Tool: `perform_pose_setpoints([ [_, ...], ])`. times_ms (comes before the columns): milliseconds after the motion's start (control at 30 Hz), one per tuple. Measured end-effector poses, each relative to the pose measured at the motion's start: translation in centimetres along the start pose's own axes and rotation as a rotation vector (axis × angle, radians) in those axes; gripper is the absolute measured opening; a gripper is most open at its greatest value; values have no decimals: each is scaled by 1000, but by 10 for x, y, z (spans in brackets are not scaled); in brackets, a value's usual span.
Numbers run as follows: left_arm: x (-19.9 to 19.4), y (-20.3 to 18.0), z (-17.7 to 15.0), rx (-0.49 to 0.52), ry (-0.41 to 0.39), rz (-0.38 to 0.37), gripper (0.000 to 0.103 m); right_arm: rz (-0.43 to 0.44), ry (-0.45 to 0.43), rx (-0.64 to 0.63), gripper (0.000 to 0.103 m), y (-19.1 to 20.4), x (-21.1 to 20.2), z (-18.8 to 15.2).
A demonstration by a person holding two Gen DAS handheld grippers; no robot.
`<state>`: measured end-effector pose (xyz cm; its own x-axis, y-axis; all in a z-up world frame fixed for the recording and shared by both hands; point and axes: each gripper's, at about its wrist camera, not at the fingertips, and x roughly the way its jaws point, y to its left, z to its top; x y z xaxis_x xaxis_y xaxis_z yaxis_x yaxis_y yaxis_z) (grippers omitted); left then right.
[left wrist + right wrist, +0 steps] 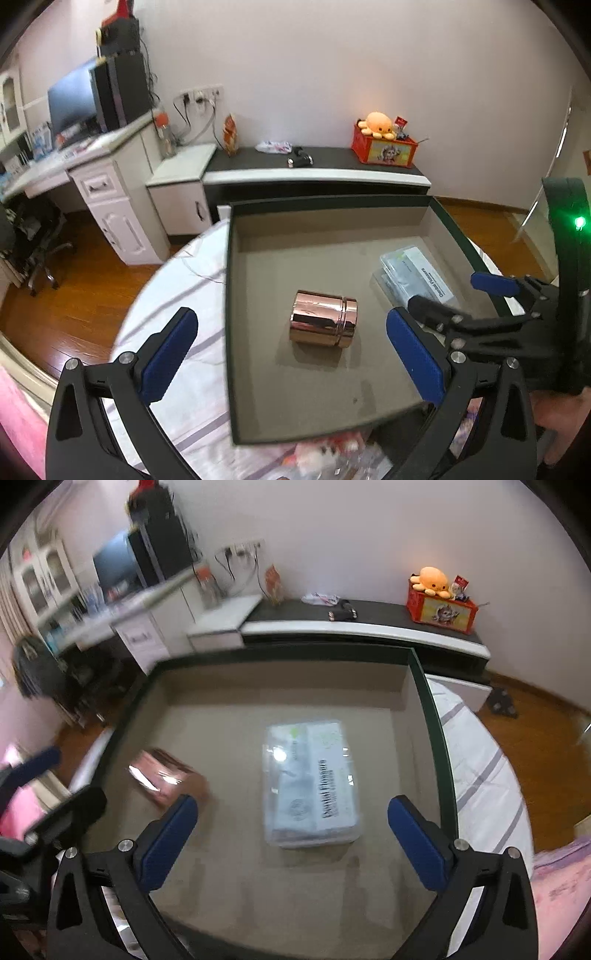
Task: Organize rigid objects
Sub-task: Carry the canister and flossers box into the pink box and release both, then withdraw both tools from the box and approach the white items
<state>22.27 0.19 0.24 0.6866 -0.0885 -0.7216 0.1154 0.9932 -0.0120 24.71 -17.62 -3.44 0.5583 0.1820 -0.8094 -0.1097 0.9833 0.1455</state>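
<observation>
A rose-gold metal tin (323, 319) lies on its side inside a shallow dark-rimmed box (229, 295) with a tan floor. A clear plastic box of dental flossers (312, 781) lies flat in the same box (432, 720), to the tin's right. My left gripper (291, 354) is open and empty, above the box's near left part, the tin between and beyond its fingers. My right gripper (291, 834) is open and empty, just short of the flosser box. The tin shows blurred in the right wrist view (166, 775). The right gripper also shows in the left wrist view (461, 295).
The box stands on a round table with a white striped cloth (177, 295). Loose packets (332, 454) lie at the box's near edge. Behind are a low dark cabinet (317, 173) with a red toy box (384, 147), a white desk (99, 184), a wood floor.
</observation>
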Motion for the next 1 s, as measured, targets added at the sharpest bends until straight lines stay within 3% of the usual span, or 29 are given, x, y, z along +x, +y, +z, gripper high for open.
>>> perform_pose_setpoints([
  [300, -79, -2, -13, -6, -121, 34, 103, -19, -141, 4, 103, 24, -79, -20],
  [667, -157, -6, -60, -46, -218, 45, 103, -51, -286, 21, 103, 37, -173, -93],
  [867, -188, -7, -108, -61, -265, 62, 103, -104, -296, -12, 103, 46, -200, -144],
  [1000, -193, 0, -137, -97, -249, 38, 103, -104, -255, -13, 103, 46, -199, -174],
])
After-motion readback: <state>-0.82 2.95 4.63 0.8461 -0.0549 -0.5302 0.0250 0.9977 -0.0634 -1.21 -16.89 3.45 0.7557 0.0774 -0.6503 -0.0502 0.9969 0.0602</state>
